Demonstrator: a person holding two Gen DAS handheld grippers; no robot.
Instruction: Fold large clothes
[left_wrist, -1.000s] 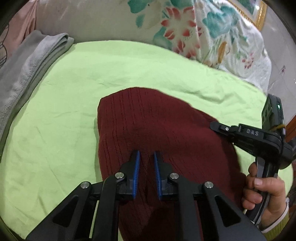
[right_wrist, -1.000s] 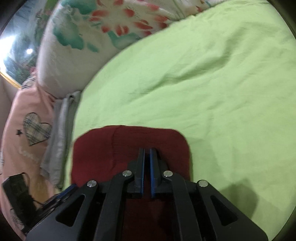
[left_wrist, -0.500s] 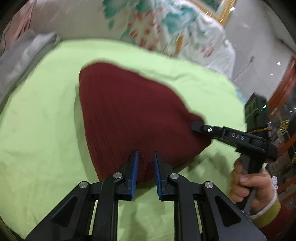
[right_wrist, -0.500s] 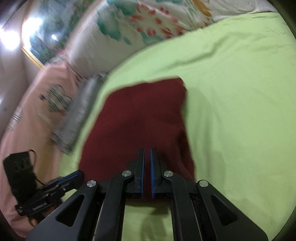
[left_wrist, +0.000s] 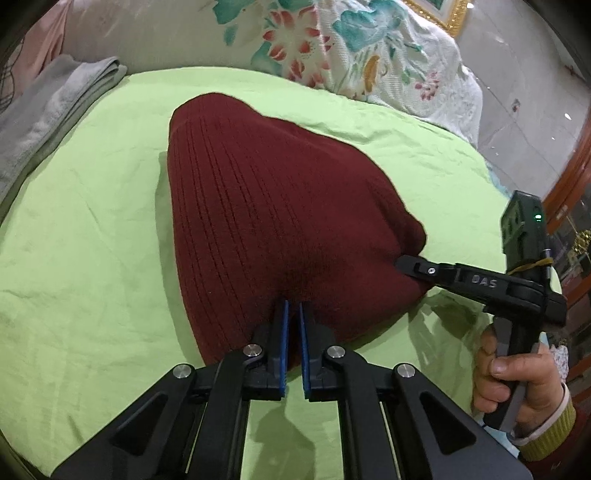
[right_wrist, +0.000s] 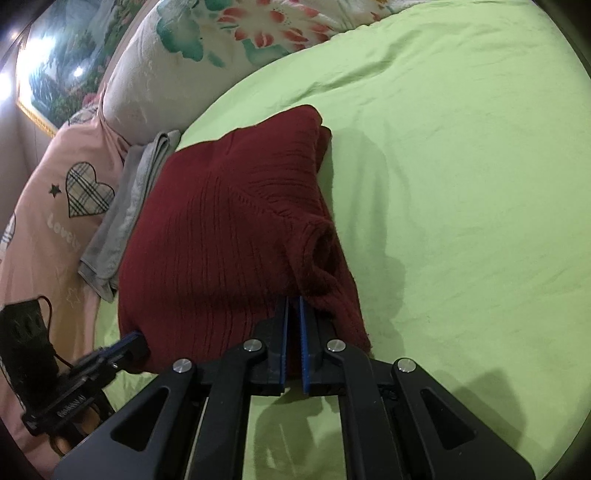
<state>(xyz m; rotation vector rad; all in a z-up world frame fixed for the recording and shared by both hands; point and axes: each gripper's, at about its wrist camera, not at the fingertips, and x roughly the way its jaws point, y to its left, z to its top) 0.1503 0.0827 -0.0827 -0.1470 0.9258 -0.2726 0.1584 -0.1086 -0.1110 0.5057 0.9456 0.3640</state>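
Observation:
A dark red ribbed sweater (left_wrist: 277, 206) lies folded into a thick wedge on the lime-green bed sheet (left_wrist: 92, 258). My left gripper (left_wrist: 291, 306) is at its near edge, jaws closing tight with red knit pinched between the blue pads. My right gripper (left_wrist: 400, 264), held by a hand (left_wrist: 517, 387), bites the sweater's right corner. In the right wrist view the right gripper (right_wrist: 292, 302) is shut on a bunched fold of the sweater (right_wrist: 221, 229), and the left gripper (right_wrist: 138, 339) grips the corner at lower left.
A folded grey towel (left_wrist: 48, 110) lies along the bed's left side, seen again as the grey towel (right_wrist: 125, 206) beside a pink heart-print pillow (right_wrist: 55, 221). A floral quilt (left_wrist: 332, 48) is heaped at the head. Green sheet (right_wrist: 461, 184) stretches to the right.
Both grippers drew back toward the near side, so the sweater's near edge now sits at the fingertips instead of under them. The left jaws narrowed onto the knit.

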